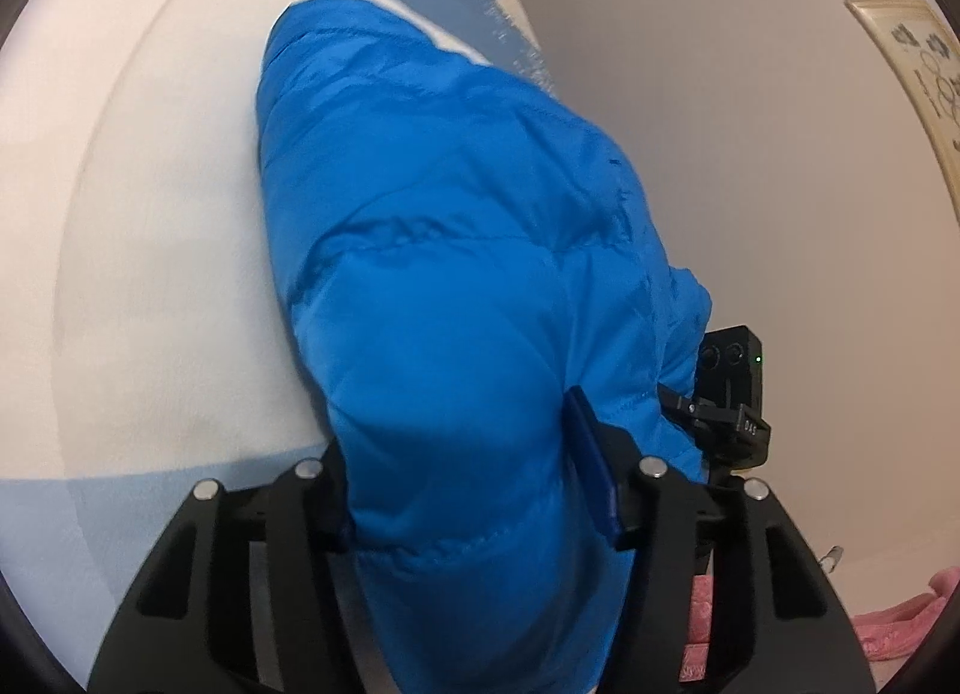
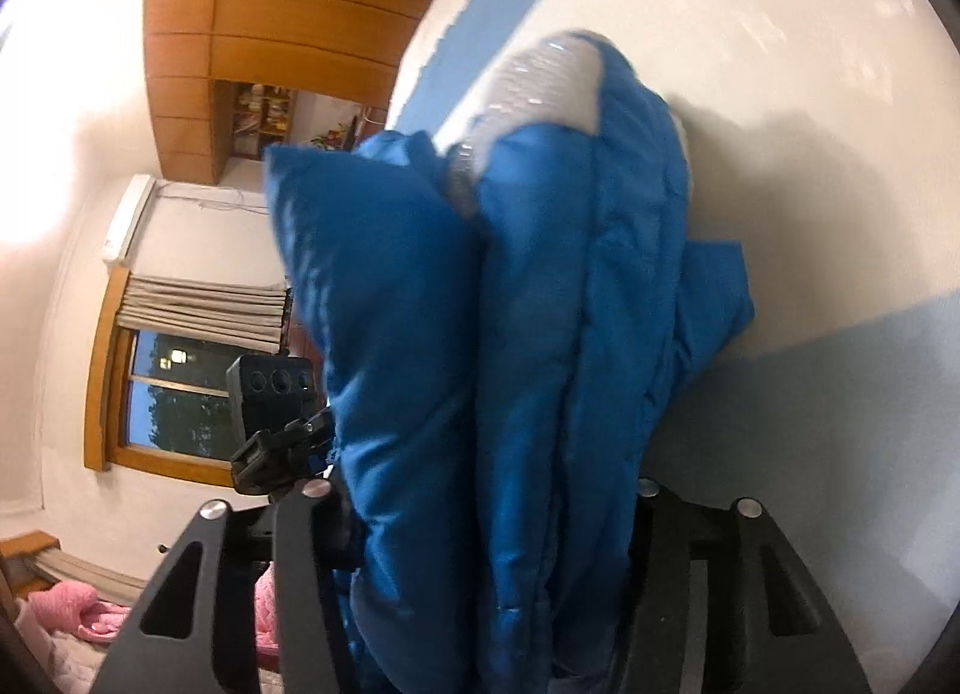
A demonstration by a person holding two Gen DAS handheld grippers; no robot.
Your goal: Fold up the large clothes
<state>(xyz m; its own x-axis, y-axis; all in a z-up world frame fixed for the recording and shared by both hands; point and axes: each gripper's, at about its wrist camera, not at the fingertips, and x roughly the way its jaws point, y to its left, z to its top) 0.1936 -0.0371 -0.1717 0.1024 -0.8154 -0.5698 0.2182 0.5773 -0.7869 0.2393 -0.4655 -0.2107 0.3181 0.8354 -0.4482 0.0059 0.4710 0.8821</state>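
A bright blue puffy quilted jacket fills the middle of the left wrist view. My left gripper is shut on a thick fold of it, the fabric bulging between the black fingers. In the right wrist view the same jacket hangs in bunched vertical folds with a silvery-white lining showing at the top. My right gripper is shut on these folds. The other gripper's black camera unit shows beside the jacket in the left wrist view and in the right wrist view.
A white and light-blue sheet lies behind the jacket. A pink cloth lies low at the edge. A wooden cabinet, a window and an air conditioner are at left. A framed picture hangs on the wall.
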